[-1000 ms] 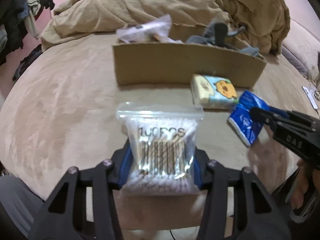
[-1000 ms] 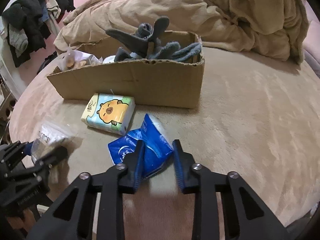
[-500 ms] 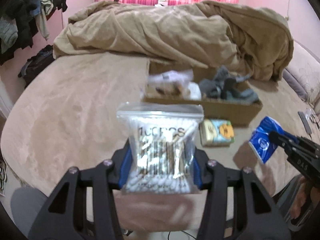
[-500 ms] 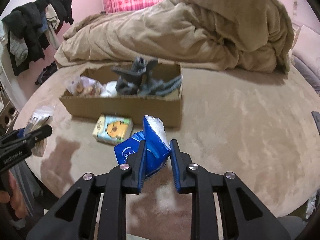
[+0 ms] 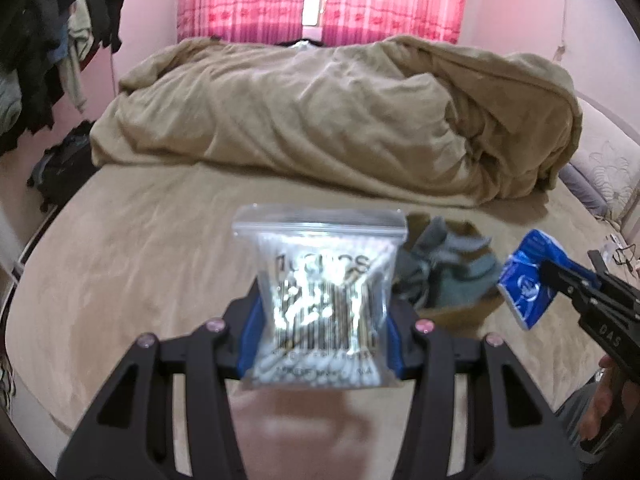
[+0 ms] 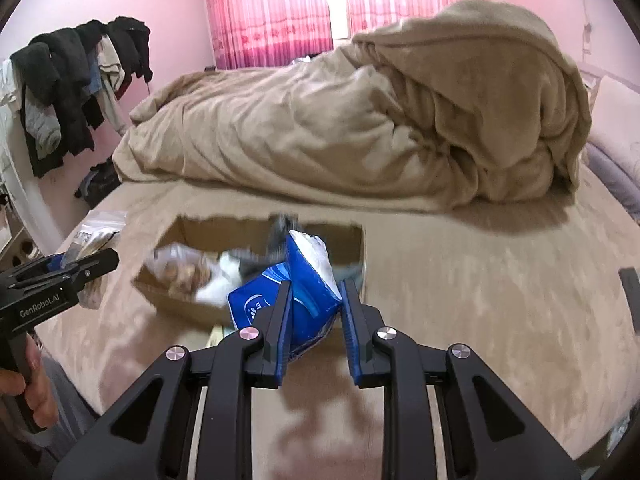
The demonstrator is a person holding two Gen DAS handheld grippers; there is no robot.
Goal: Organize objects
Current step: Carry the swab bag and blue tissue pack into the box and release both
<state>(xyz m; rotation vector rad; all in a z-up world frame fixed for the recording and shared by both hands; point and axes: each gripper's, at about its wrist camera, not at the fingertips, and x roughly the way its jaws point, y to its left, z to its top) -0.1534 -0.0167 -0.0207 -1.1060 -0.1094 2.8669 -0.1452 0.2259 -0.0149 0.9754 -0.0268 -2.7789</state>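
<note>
The left gripper (image 5: 320, 316) pinches a clear zip bag (image 5: 320, 296) of cotton swabs between its blue pads, and the bag stands upright in the air above the bed (image 5: 140, 248). The right gripper (image 6: 314, 312) pinches a blue packet (image 6: 296, 300), crumpled, with a white end pointing up; it also hangs above the bed. Behind the packet, in the right wrist view, is an open cardboard box (image 6: 356, 248) on the bed, with grey cloth (image 6: 280, 236) and some pale wrapped things inside, blurred. A beige duvet (image 6: 360, 128) is piled at the far side, pink curtains (image 6: 280, 8) behind it, dark clothes (image 6: 72, 80) hanging at the left wall
</note>
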